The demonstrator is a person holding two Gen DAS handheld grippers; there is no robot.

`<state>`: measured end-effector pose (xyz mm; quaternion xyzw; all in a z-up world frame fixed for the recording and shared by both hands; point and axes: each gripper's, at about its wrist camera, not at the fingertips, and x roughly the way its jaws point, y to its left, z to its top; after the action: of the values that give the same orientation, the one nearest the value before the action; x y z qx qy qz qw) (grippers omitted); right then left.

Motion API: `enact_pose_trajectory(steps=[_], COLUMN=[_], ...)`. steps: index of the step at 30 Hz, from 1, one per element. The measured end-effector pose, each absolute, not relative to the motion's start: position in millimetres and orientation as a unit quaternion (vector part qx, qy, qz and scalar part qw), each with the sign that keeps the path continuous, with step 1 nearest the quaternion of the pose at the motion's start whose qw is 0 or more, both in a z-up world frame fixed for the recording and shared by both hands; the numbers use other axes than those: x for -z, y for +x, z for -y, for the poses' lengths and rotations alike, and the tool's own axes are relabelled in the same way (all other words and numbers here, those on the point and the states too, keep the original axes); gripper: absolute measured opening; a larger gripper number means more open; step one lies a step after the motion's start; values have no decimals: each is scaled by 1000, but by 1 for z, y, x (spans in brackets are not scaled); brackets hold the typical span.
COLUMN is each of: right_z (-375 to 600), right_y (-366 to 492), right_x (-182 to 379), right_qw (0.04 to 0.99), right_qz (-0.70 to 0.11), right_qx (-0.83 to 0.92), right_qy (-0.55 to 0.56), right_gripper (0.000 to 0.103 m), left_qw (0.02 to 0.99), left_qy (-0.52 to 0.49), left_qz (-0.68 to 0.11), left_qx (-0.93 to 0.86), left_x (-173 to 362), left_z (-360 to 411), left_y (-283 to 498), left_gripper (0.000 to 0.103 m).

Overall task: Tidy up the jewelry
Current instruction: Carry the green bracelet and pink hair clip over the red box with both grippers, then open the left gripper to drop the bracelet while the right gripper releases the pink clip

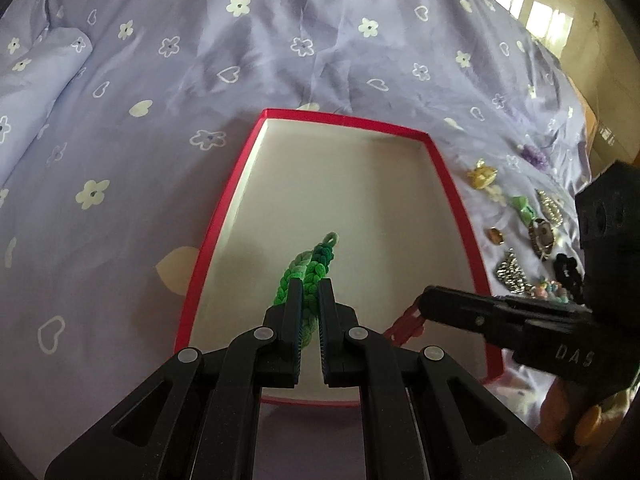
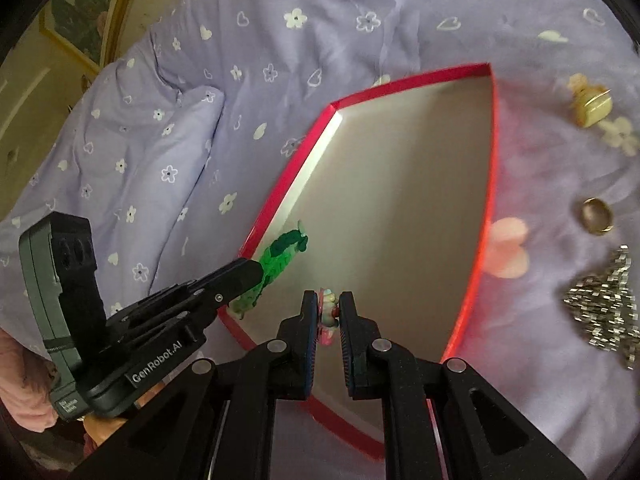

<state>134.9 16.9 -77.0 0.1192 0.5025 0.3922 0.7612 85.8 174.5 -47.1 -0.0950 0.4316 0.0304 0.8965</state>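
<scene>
Left gripper (image 1: 311, 286) is clamping a green braided bracelet (image 1: 310, 270) over the red box (image 1: 224, 208). Right gripper (image 2: 329, 300) is pinching a pastel beaded piece (image 2: 328, 312), jaws narrow. Housings are showing "GenRobot.AI" and "DAS".

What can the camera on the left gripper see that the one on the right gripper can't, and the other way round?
Only the left wrist view shows the purple bead cluster, the green bow and the black scrunchie. Only the right wrist view shows the pastel bead bracelet pinched in the right gripper, and a framed picture on the wall. Both show the red box, the green braided bracelet in the left gripper, the gold ring and the flowered bedsheet.
</scene>
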Motion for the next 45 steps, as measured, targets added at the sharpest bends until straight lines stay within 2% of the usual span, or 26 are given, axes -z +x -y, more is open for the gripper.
enact_pose_trajectory(steps=[20, 45], right_z=[-34, -55], right_y=[146, 140], right_x=[78, 78], right_qw=[773, 765], right_qz=[-512, -524], right_qx=[-370, -371], right_qy=[57, -46], right_gripper=[16, 25], left_qw=[884, 882], left_qy=[-68, -74], left_qz=[-461, -464], left_qx=[-30, -28], left_x=[73, 73], left_z=[-163, -165], left_y=[92, 86], left_gripper=[7, 9])
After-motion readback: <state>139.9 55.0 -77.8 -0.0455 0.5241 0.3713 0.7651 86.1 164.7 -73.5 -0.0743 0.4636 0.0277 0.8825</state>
